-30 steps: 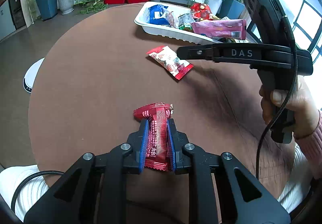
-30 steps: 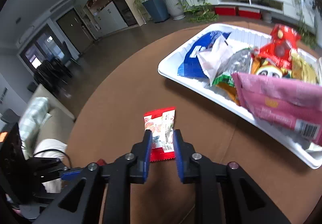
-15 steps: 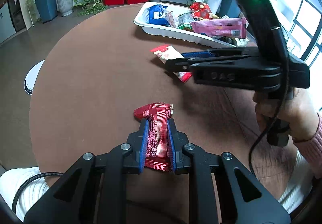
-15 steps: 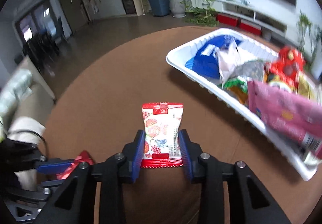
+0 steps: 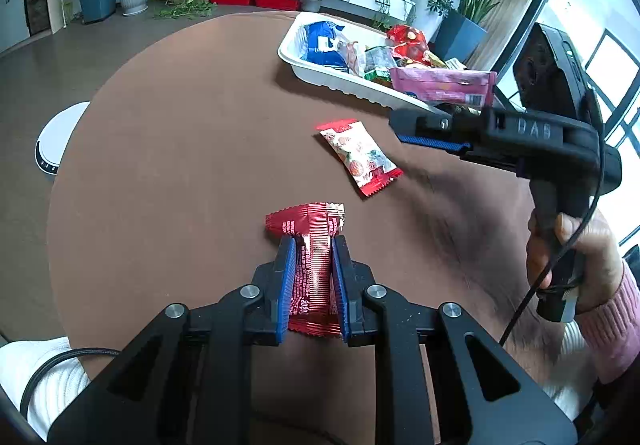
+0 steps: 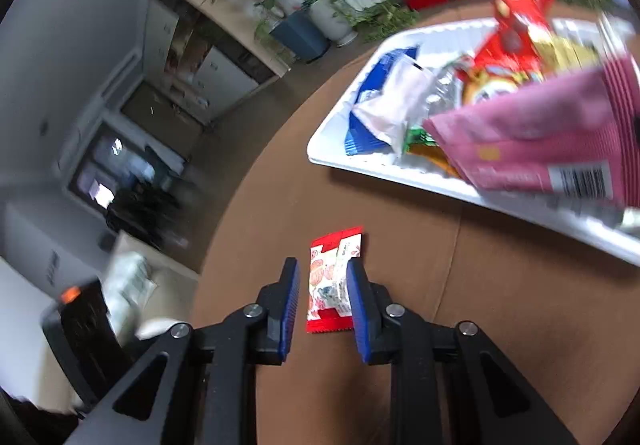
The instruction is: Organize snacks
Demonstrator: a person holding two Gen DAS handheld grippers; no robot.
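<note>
My left gripper is shut on a red ribbed snack packet low over the near part of the round brown table. A small red-and-white snack packet lies flat on the table mid-way to the white tray. My right gripper, held by a hand, hovers just right of and above that packet. In the right wrist view the packet shows in the gap of my right gripper. Its jaws are closing, and the pads do not press on the packet.
The tray at the far right holds several snacks, among them a long pink packet that hangs over its near rim. A white round device sits on the floor left of the table. Potted plants and a low shelf stand beyond.
The right gripper swung over the small packet, then pulled back to the right and rolled, with its jaws narrower. The small packet stays on the table. The left gripper keeps its hold.
</note>
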